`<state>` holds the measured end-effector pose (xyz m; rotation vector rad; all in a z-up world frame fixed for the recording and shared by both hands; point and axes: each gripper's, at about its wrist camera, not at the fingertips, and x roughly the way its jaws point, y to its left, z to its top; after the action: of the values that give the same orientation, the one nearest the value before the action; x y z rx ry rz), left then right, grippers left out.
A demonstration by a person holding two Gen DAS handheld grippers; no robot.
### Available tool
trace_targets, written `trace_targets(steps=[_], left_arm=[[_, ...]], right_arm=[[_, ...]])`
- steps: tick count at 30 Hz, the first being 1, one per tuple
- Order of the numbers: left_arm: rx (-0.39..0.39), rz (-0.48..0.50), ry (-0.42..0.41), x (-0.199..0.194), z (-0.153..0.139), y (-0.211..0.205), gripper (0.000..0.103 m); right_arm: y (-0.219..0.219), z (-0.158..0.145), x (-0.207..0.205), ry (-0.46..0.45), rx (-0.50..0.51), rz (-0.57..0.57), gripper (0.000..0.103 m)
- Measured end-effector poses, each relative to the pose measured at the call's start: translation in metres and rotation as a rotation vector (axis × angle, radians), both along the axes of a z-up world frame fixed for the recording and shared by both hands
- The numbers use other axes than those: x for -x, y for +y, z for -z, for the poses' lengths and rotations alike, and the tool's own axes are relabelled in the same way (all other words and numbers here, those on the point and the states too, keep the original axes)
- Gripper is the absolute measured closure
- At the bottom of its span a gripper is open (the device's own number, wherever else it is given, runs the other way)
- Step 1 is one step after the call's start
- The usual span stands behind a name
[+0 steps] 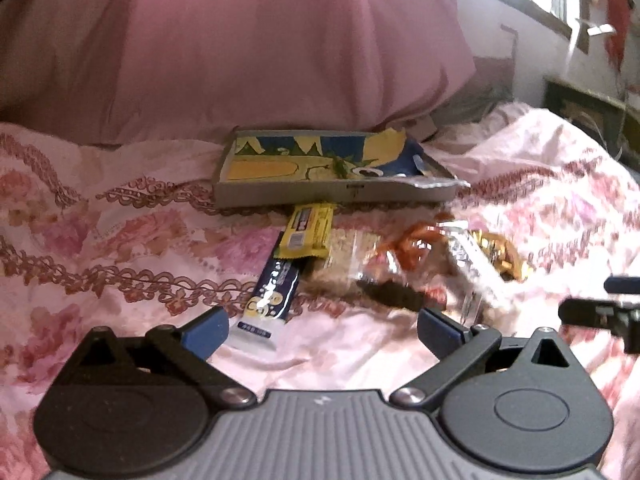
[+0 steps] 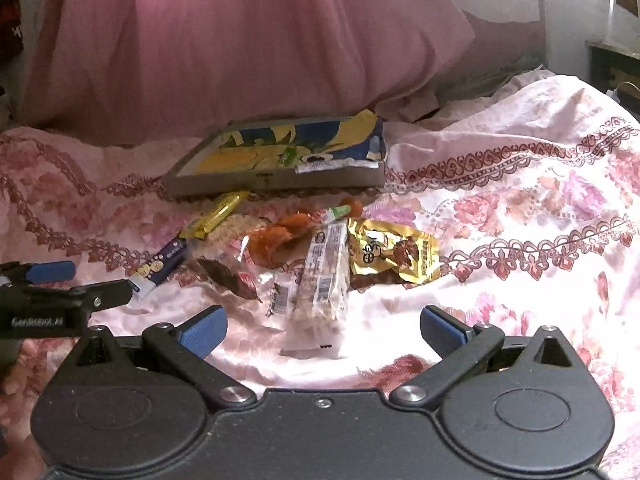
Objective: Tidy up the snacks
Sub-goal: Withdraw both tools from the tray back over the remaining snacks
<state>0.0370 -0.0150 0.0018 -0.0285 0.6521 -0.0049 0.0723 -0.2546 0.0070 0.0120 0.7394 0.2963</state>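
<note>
Snacks lie piled mid-bed on the floral sheet, just before a shallow box near the pillow. Left gripper and right gripper both gape wide, empty, above the sheet's near edge.

Bedspread: soft cloth, matt, floral print, creased. Pillow: plain pink cloth, matt, wrinkled. Tray box: grey cardboard, dull walls; the printed bag in it is glossy film. Gold pouch: shiny crinkled foil. Clear wrapper: transparent glossy plastic with paper-like labels. Blue stick pack and yellow bar wrapper: smooth glossy film. Left claw: matt black plastic arms, bright metal rivets, textured blue rubbery fingertips, ribbed grey plastic body. Right claw: same finish, black body.
</note>
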Motion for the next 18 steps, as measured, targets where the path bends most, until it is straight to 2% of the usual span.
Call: trace_targets(steps=[9,18], left_arm=[[-0.073,0.014,0.008,0.001,0.006,-0.009,0.001],[-0.057,-0.013,0.022,-0.010,0.011,-0.010,0.001]], right_arm=[[-0.003,0.009,-0.009,0.042,-0.021,-0.003,0.001],[-0.012,0.013,-0.018,0.061,-0.100,0.017,0.001]])
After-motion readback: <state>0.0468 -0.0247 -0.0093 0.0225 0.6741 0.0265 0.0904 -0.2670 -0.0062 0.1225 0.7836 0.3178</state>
